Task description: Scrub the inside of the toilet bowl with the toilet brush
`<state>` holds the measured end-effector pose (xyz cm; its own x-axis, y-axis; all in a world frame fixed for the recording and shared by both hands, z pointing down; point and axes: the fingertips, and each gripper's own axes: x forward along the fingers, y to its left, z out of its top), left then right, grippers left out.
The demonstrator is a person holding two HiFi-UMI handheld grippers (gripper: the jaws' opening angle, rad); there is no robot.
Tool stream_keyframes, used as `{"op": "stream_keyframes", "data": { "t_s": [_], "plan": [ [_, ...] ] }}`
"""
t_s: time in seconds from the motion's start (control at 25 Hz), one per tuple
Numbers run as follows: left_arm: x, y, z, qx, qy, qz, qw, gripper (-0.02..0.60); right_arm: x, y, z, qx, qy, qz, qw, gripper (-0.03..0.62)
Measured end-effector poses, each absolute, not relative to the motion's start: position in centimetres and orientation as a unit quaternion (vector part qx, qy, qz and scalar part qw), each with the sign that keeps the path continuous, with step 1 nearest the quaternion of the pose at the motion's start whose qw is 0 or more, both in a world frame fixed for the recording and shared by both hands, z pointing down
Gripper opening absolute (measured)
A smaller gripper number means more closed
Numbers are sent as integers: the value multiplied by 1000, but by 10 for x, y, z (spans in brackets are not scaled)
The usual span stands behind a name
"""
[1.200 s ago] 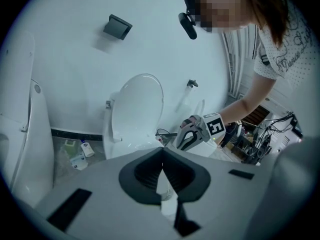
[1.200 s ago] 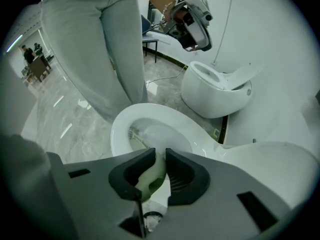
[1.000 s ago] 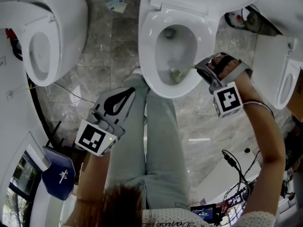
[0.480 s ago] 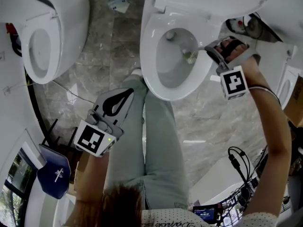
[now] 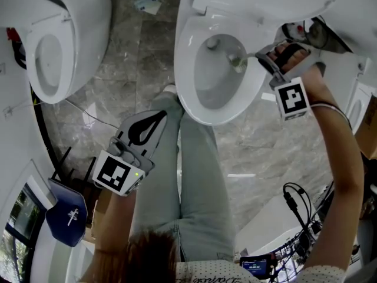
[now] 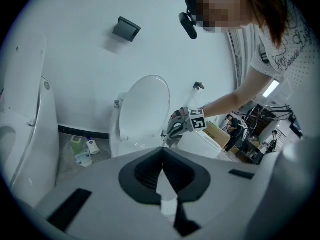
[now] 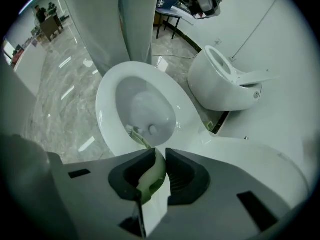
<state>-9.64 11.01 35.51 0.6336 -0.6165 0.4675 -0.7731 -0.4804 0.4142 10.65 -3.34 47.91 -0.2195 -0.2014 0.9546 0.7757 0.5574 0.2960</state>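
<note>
Pale green toilet brush is clamped tight in the right claw, its bristle head down inside the white toilet bowl, up against the right wall. Left claw is clenched on nothing, hanging over the person's leg just off the bowl's front rim.

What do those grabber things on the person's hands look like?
Both are grey plastic, with black ribbed jaws. The left gripper and right gripper each carry a white cube with a black square marker. The person wears a short-sleeved white dotted top.
</note>
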Motion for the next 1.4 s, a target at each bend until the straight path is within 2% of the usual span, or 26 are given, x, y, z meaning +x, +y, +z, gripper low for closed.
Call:
{"op": "stream_keyframes", "data": {
  "t_s": [0.32, 0.76, 1.04, 1.4],
  "plan": [
    [-96, 104, 352, 855, -407, 124, 298, 3, 116, 28, 477, -164, -733, -220, 622, 75],
    [-92, 98, 351, 860, -397, 129, 293, 3, 121, 69, 481, 34, -805, 10, 592, 77],
    [-84, 92, 350, 865, -388, 136, 289, 3, 124, 72, 482, 158, -813, 120, 548, 80],
    [-69, 87, 345, 875, -365, 145, 282, 3, 130, 48, 490, 322, -801, 245, 441, 83]
  ]
}}
